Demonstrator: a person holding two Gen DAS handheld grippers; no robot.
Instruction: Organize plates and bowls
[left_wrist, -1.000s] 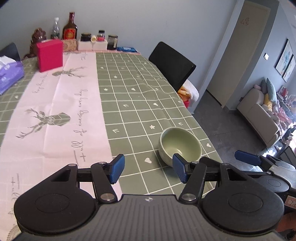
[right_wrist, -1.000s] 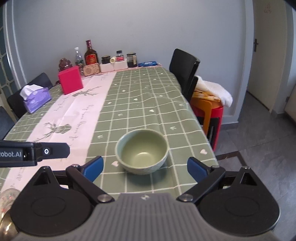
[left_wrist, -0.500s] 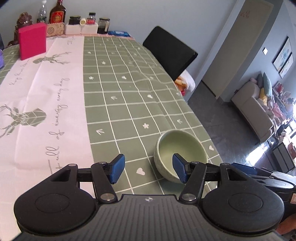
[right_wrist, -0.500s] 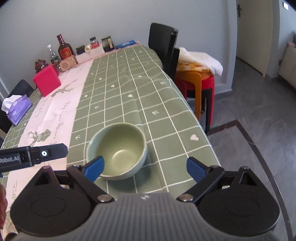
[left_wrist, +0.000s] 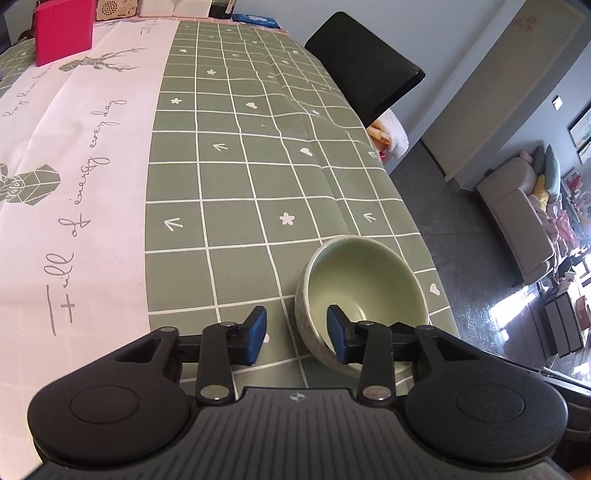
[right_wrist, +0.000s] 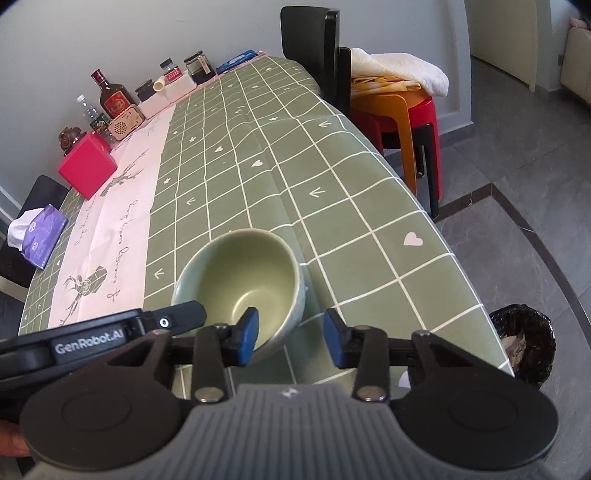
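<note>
A pale green ceramic bowl (left_wrist: 365, 284) stands empty and upright on the green checked tablecloth near the table's right edge; it also shows in the right wrist view (right_wrist: 243, 280). My left gripper (left_wrist: 297, 336) is open and straddles the bowl's left wall, one blue pad inside the bowl and one outside. My right gripper (right_wrist: 290, 338) is open and straddles the bowl's right wall the same way. Neither pair of pads is closed on the rim. No plates are in view.
A pink box (right_wrist: 86, 170), a purple tissue pack (right_wrist: 37, 236), bottles and jars (right_wrist: 114, 99) stand at the table's far end. A black chair (left_wrist: 364, 62), stacked stools (right_wrist: 402, 110) and a lined bin (right_wrist: 524, 343) are beside the table's right edge (right_wrist: 443, 236).
Both grippers moved forward and down onto the bowl. The right gripper's fingers narrowed from wide open, and each gripper now has one pad inside the bowl.
</note>
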